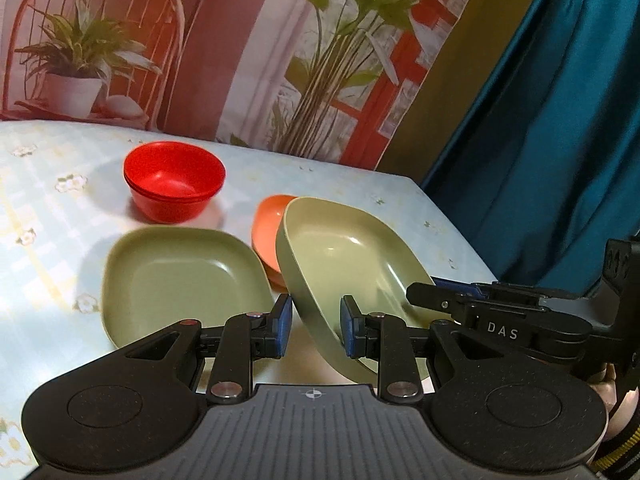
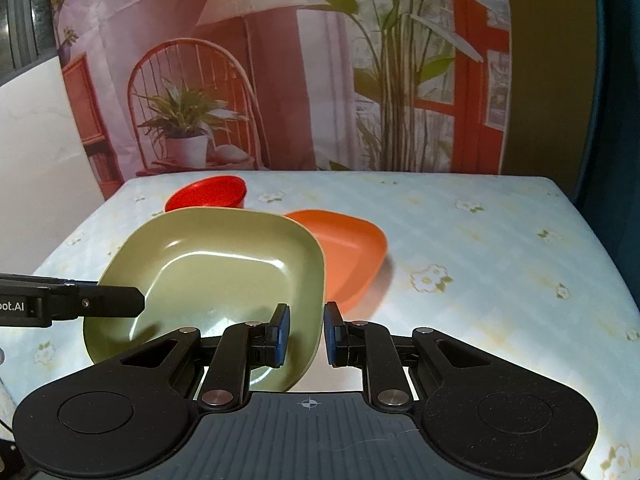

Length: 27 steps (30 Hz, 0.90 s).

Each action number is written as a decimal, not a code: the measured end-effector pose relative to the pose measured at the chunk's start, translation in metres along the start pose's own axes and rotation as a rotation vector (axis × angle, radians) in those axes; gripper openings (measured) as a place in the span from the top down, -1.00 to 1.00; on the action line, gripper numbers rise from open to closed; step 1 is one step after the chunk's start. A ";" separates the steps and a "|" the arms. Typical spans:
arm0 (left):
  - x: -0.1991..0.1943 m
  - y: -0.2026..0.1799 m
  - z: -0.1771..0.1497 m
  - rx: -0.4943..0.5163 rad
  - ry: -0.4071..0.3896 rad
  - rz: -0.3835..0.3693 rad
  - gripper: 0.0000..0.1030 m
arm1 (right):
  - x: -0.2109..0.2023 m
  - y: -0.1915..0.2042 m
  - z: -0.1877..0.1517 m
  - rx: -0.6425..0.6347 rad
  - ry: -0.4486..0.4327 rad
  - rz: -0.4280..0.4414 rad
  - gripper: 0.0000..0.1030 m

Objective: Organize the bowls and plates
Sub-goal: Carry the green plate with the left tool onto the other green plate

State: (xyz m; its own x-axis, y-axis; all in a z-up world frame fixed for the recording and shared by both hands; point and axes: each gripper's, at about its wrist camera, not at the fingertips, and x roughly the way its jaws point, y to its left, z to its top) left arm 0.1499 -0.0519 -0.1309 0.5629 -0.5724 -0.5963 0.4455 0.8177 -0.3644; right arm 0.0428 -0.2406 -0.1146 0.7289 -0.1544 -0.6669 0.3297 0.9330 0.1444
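Observation:
A tilted green plate (image 1: pixel 340 256) hangs above the table; its near rim sits between the pads of my left gripper (image 1: pixel 314 326), with gaps on both sides. My right gripper (image 2: pixel 306 334) has the same green plate's (image 2: pixel 216 272) right rim between its narrowly parted pads and seems to hold it up; its arm shows in the left wrist view (image 1: pixel 480 312). A second green plate (image 1: pixel 180 280) lies flat on the table, left of the tilted one. An orange plate (image 1: pixel 270 224) (image 2: pixel 348 248) lies behind. Stacked red bowls (image 1: pixel 174 180) (image 2: pixel 208 192) stand farther back.
The table (image 2: pixel 480 240) has a pale blue flowered cloth. Its right edge meets a teal curtain (image 1: pixel 540 120). A printed backdrop (image 2: pixel 280 80) hangs behind the table's far edge. A white panel (image 2: pixel 36 140) stands at left.

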 end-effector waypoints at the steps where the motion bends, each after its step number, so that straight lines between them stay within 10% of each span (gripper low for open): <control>1: -0.001 0.003 0.002 -0.003 0.000 0.002 0.47 | 0.002 0.002 0.002 -0.004 0.000 0.000 0.67; 27: 0.003 0.068 0.054 -0.064 -0.036 0.083 0.47 | 0.075 0.038 0.059 0.025 -0.003 0.129 0.67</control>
State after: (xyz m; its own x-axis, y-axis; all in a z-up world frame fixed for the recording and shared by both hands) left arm 0.2196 -0.0015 -0.1188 0.6211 -0.5038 -0.6004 0.3517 0.8637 -0.3609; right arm 0.1454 -0.2355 -0.1159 0.7681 -0.0350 -0.6393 0.2478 0.9369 0.2466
